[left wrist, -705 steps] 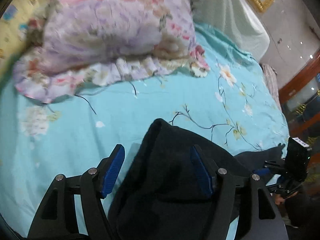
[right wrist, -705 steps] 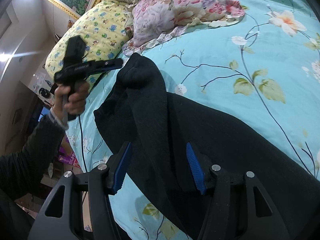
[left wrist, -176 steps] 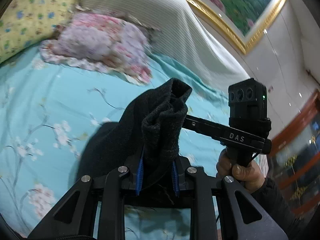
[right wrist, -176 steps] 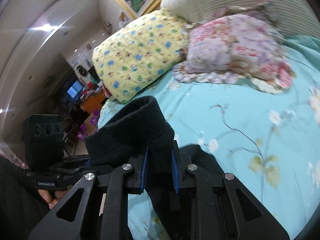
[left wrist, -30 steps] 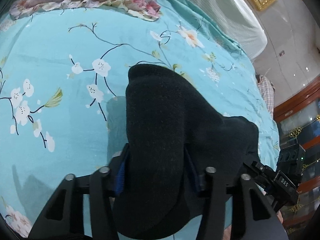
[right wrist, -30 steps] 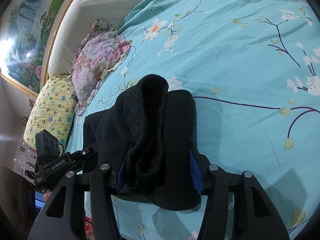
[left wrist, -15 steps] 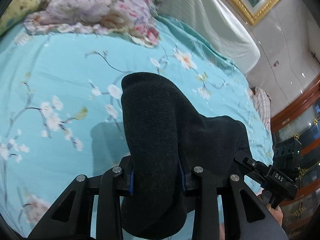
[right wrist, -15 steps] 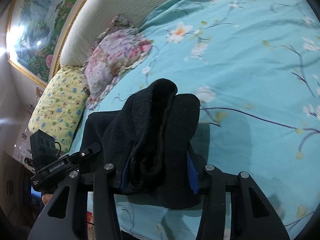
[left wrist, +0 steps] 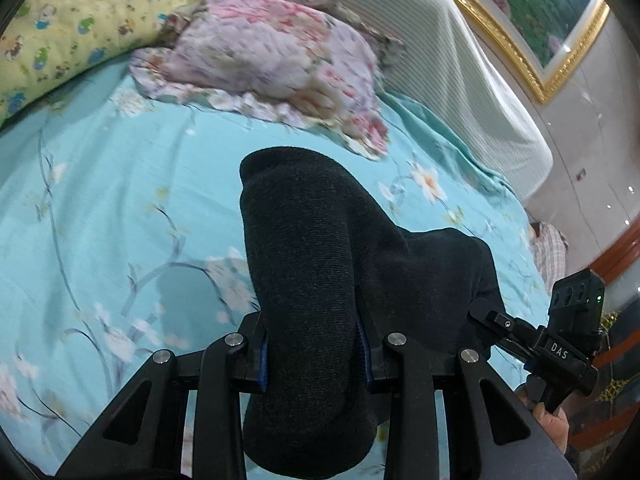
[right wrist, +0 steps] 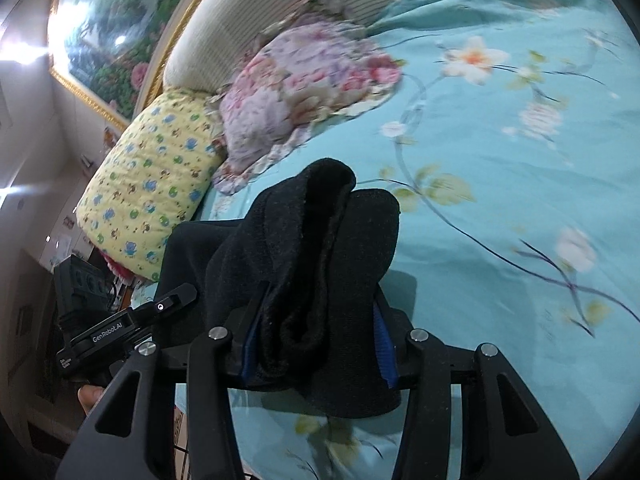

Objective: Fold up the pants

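Both tongs, left tongs (left wrist: 314, 354) and right tongs (right wrist: 316, 344), have clamped tighter on the black pants (left wrist: 320, 264) since a second ago and risen off the bed (left wrist: 100, 200), so we judge we're carrying the bundle for another fold.

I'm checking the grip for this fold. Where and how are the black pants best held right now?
At the two ends of the bunched fold, as now: the left gripper is shut on one thick roll of the black pants, the right gripper on the other. Come from the near edge of the teal bedsheet, fingers straddling all layers; the stacked cloth bulges above the pads, so a shallow pinch would likely shed layers.
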### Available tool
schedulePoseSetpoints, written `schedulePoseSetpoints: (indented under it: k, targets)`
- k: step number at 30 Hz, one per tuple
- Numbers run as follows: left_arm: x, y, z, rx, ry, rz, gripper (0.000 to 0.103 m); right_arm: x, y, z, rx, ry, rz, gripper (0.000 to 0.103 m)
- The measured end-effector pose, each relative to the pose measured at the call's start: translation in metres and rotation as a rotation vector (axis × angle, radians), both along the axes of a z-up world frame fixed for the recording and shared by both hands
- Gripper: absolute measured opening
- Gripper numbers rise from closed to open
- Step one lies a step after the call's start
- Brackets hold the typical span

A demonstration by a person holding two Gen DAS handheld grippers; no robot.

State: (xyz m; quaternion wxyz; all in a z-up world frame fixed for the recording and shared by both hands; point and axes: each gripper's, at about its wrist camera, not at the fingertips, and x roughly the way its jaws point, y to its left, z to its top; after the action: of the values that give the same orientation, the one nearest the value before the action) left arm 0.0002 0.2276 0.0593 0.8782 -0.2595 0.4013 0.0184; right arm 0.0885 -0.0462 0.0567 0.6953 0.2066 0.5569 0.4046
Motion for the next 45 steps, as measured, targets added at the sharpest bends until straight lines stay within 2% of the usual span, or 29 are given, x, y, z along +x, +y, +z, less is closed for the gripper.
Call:
schedulePoseSetpoints:
  k: [13, 19, 25, 30, 34, 35, 38, 42, 45]
  targets:
    - [0.023, 0.053, -0.002, 0.051, 0.006, 0.095, 0.032, 0.039, 0.078, -0.009, 0.024, -0.009, 0.082, 0.048]
    - [0.029, 0.073, -0.016, 0.049, 0.027, 0.129, 0.032, 0.046, 0.108, -0.019, 0.014, -0.003, 0.123, 0.048]
    - [0.034, 0.077, -0.030, 0.063, 0.046, 0.128, 0.034, 0.049, 0.119, -0.030, -0.009, -0.001, 0.143, 0.048]
    - [0.034, 0.079, -0.046, 0.053, 0.072, 0.128, 0.045, 0.051, 0.120, -0.041, -0.053, 0.004, 0.138, 0.059]
    - [0.030, 0.084, -0.053, 0.040, 0.069, 0.144, 0.058, 0.052, 0.118, -0.048, -0.076, -0.008, 0.133, 0.068]
    - [0.028, 0.085, -0.054, 0.040, 0.069, 0.154, 0.064, 0.051, 0.118, -0.050, -0.079, -0.010, 0.132, 0.071]
    - [0.025, 0.089, -0.058, 0.029, 0.074, 0.176, 0.071, 0.052, 0.116, -0.054, -0.096, -0.011, 0.119, 0.085]
    - [0.021, 0.091, -0.060, -0.002, 0.078, 0.186, 0.074, 0.052, 0.114, -0.059, -0.094, 0.001, 0.111, 0.087]
    - [0.017, 0.090, -0.058, 0.006, 0.080, 0.193, 0.075, 0.052, 0.113, -0.059, -0.098, -0.008, 0.114, 0.088]
